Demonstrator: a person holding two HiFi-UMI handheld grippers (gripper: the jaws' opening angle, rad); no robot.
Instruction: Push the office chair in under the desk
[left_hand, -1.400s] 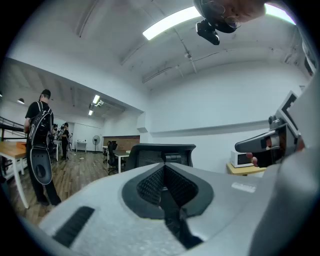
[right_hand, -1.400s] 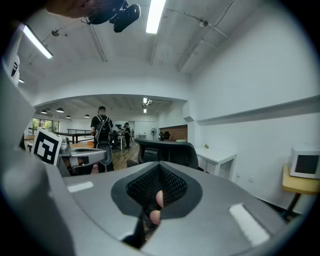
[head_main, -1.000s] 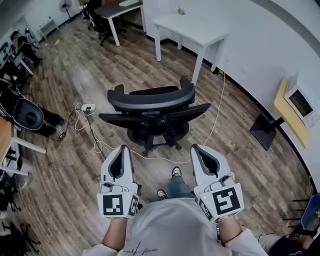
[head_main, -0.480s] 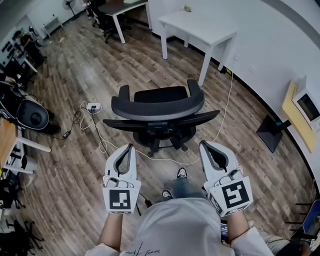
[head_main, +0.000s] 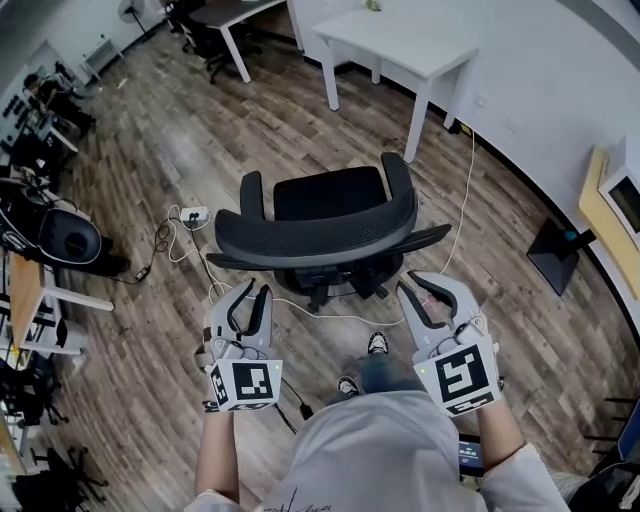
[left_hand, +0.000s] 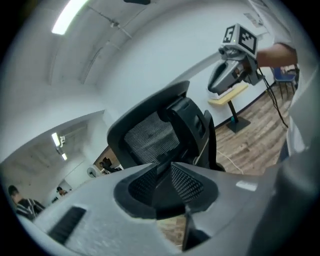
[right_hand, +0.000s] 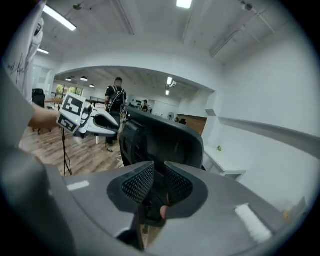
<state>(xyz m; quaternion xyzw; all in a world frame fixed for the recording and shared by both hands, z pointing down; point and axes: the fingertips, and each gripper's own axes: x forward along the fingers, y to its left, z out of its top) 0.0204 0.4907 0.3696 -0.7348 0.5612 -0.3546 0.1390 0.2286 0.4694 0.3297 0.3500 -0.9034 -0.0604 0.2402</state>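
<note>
The office chair (head_main: 320, 225) stands just ahead of me, backrest toward me, its wide curve running crosswise between my 2 hands. The white worktop (head_main: 400, 42) lies beyond it, off to the right. My left gripper (head_main: 252, 293) and right gripper (head_main: 428, 290) sit about equally near, not touching. Their fingers have just been opening and stand apart, nothing between.

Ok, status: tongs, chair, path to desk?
Left tongs, right tongs: just opening, empty, behind office chair. Chair outside desk, untouched. White cable at its base.
</note>
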